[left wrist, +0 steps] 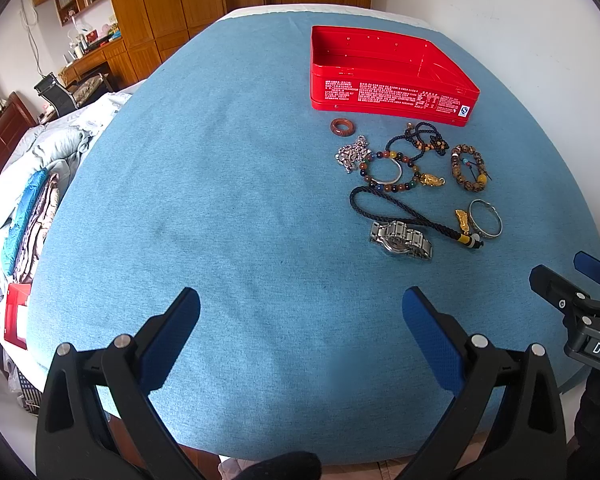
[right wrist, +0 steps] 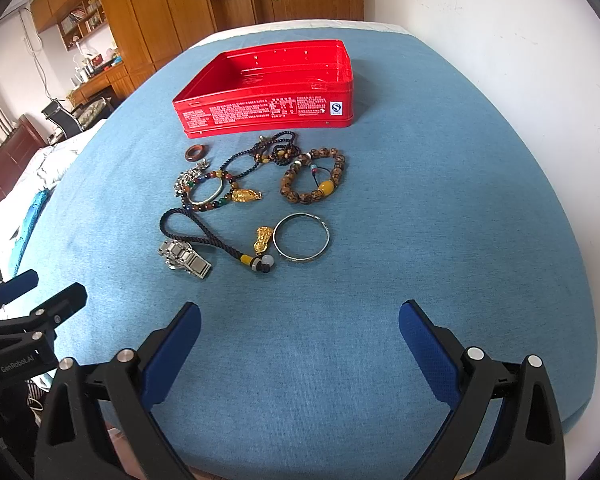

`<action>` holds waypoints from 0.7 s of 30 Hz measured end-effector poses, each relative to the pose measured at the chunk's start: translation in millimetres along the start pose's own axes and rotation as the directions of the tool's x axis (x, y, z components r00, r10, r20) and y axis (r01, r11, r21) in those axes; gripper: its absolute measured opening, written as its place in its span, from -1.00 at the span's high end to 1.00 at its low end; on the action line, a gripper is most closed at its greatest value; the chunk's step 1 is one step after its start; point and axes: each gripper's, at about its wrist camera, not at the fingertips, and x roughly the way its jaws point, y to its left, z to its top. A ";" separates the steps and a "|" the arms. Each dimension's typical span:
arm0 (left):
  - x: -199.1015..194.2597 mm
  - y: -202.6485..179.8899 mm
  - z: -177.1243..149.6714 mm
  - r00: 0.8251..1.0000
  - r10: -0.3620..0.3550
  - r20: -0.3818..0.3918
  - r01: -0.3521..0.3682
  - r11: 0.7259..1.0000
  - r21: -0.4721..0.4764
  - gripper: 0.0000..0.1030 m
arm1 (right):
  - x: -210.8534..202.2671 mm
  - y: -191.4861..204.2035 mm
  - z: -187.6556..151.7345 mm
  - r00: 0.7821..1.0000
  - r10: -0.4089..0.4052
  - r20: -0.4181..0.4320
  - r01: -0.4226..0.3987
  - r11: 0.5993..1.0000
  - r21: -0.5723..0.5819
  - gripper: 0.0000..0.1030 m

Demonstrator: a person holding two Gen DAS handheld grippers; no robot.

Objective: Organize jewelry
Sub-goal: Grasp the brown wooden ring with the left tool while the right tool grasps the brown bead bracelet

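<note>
An empty red tin box (left wrist: 392, 92) (right wrist: 268, 110) stands on the blue cloth. In front of it lies jewelry: a brown ring (right wrist: 196, 152), a silver chain (right wrist: 190, 178), a coloured bead bracelet (right wrist: 220, 194), a brown bead bracelet (right wrist: 314, 178), a silver bangle (right wrist: 301, 236), a black cord with a gold charm (right wrist: 204, 232), and a steel watch (right wrist: 185, 259) (left wrist: 402, 238). My left gripper (left wrist: 300, 316) is open and empty, short of the watch and to its left. My right gripper (right wrist: 300, 328) is open and empty, short of the bangle.
The blue cloth (left wrist: 220, 200) covers a rounded table. A bed with folded clothes (left wrist: 32, 208) and a small red box (left wrist: 17, 316) lie at the left. Wooden cabinets (left wrist: 172, 0) and a desk stand behind; a white wall is at the right.
</note>
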 end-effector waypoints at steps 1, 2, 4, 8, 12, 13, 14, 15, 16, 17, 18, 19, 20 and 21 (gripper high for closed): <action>0.2 0.1 0.0 1.000 0.000 -0.001 0.000 1.000 0.000 -0.94 | -0.6 0.3 -0.1 1.000 0.000 0.000 0.000 1.000 0.000 -0.92; 0.7 -0.1 0.0 1.000 0.000 -0.001 0.000 1.000 0.000 -0.94 | -0.2 -0.3 0.0 1.000 0.000 0.000 0.000 1.000 0.001 -0.92; 2.0 0.2 0.0 1.000 -0.001 -0.003 0.001 1.000 -0.001 -0.94 | -0.7 0.1 -0.1 1.000 0.001 -0.002 -0.001 1.000 0.002 -0.92; 5.7 2.1 2.0 1.000 -0.011 -0.005 0.011 1.000 -0.003 -0.94 | 5.2 0.2 3.5 1.000 0.015 -0.008 -0.015 1.000 0.005 -0.92; 7.4 11.0 13.2 1.000 -0.025 0.018 0.025 1.000 -0.013 -0.94 | 7.7 -8.9 15.8 0.999 0.040 -0.003 -0.040 0.999 0.014 -0.92; 8.7 13.8 17.5 0.999 -0.031 0.017 0.032 0.999 -0.021 -0.94 | 8.7 -11.3 20.2 0.998 0.058 -0.008 -0.057 0.998 0.014 -0.92; 10.3 17.6 21.8 0.999 -0.041 0.015 0.041 0.999 -0.035 -0.94 | 11.4 -12.6 24.3 0.997 0.071 -0.011 -0.071 0.997 0.015 -0.92; 12.2 21.7 26.7 0.999 -0.049 0.013 0.050 0.998 -0.049 -0.94 | 13.4 -14.5 30.3 0.995 0.094 -0.017 -0.094 0.995 0.017 -0.92; 15.3 25.7 33.0 0.999 -0.054 0.008 0.055 0.997 -0.062 -0.94 | 15.4 -16.1 34.9 0.995 0.100 -0.019 -0.100 0.995 0.012 -0.92; 18.5 28.2 39.3 0.998 -0.057 0.001 0.057 0.996 -0.070 -0.94 | 17.7 -17.6 41.0 0.994 0.106 -0.021 -0.106 0.994 0.008 -0.92; 21.4 30.4 45.3 0.998 -0.065 -0.003 0.065 0.995 -0.077 -0.94 | 20.1 -20.3 47.0 0.992 0.123 -0.024 -0.123 0.992 0.013 -0.93; 25.5 32.7 53.5 0.997 -0.073 -0.008 0.072 0.994 -0.080 -0.94 | 23.1 -22.9 51.6 0.990 0.138 -0.032 -0.137 0.990 0.020 -0.93; 30.8 34.5 62.6 0.997 -0.078 -0.023 0.076 0.993 -0.086 -0.94 | 27.8 -26.6 57.1 0.986 0.161 -0.045 -0.160 0.987 0.032 -0.93; 34.5 35.4 68.8 0.996 -0.086 -0.032 0.083 0.992 -0.096 -0.94 | 32.4 -30.7 62.6 0.981 0.184 -0.056 -0.181 0.982 0.047 -0.92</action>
